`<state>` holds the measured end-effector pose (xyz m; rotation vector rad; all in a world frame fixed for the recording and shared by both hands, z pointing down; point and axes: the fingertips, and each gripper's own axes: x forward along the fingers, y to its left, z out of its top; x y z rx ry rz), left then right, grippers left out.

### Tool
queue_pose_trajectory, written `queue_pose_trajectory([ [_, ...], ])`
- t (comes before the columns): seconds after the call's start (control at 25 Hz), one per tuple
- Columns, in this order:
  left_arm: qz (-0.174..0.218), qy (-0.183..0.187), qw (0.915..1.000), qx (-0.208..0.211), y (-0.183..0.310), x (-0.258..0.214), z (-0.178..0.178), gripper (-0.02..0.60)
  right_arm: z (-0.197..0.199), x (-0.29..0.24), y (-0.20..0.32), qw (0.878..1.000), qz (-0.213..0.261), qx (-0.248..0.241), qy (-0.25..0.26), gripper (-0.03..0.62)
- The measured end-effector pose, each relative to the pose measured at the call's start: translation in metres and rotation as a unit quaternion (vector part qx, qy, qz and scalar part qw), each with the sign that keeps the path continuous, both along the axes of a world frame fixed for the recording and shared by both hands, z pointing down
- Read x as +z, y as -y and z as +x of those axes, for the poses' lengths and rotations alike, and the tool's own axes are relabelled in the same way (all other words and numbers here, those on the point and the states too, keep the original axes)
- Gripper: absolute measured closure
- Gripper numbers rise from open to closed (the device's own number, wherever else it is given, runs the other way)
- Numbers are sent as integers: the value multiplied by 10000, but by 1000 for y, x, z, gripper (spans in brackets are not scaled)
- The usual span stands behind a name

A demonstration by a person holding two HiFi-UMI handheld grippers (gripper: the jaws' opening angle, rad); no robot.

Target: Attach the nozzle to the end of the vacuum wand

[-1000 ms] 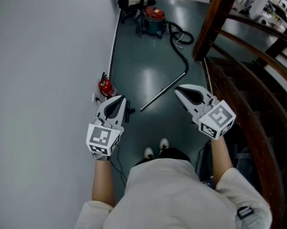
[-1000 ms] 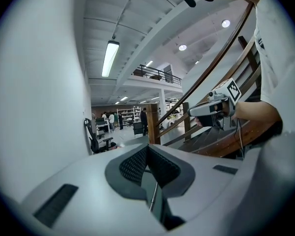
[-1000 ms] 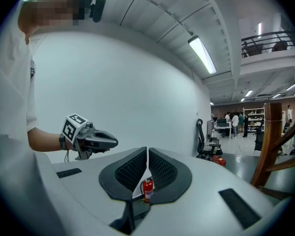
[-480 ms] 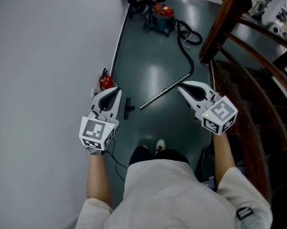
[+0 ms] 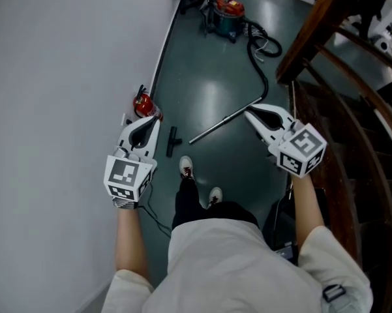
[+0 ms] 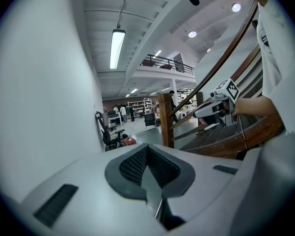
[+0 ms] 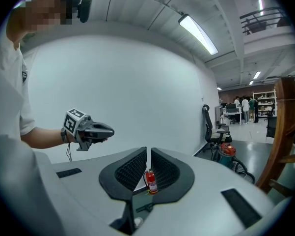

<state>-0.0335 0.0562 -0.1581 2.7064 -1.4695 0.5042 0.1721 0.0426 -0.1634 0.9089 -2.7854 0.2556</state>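
Head view: I'm standing on the floor (image 5: 202,64) with both tongs held out in the air, nothing in either. The left tongs (image 5: 154,121) are closed, tip over the extinguisher (image 5: 143,104) by the wall. The right tongs (image 5: 249,113) are closed too, tip near the wand's (image 5: 223,121) upper end. The nozzle (image 5: 173,141) lies on the floor between my left tongs and the wand's lower end, apart from both. The vacuum (image 5: 227,8) sits far up the floor, with its hose (image 5: 261,57) running to the wand.

Left gripper view: jaws pressed together, empty. The right tongs (image 6: 196,114) are across from me, by the railing (image 6: 221,63).

Right gripper view: jaws nearly together, just a slit, gripping nothing. The extinguisher (image 7: 150,181) shows through it, with a dark bit below that looks like the nozzle (image 7: 145,207). The left tongs (image 7: 112,131) hang against the wall.
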Motion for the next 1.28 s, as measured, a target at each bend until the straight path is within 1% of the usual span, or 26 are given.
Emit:
queue_pose_trajectory([
  [0.08, -101, -6, 9999, -1, 7, 15, -2, 583, -4, 11, 6, 9999, -101, 8, 25, 565],
  [0.36, -392, 24, 9992, 63, 48, 75, -13, 583, -16, 60, 46, 9995, -256, 9, -186, 565],
  [0.52, -518, -48, 9986, -5, 70, 106, -25, 582, -19, 83, 73, 9993, -281, 153, -182, 564],
  [0.64, -558, -89, 9984, -72, 84, 129, -31, 582, -24, 102, 89, 9992, -277, 208, -175, 563],
  [0.76, -574, -92, 9982, -164, 96, 149, -34, 583, -34, 121, 97, 9993, -243, 142, -254, 563],
  [1.0, -624, -65, 9979, -166, 111, 190, -39, 582, -51, 164, 111, 9990, -265, 24, -361, 563],
  [1.28, -664, -216, 9970, -334, 136, 243, -56, 581, -59, 221, 135, 9984, -266, -78, -498, 563],
])
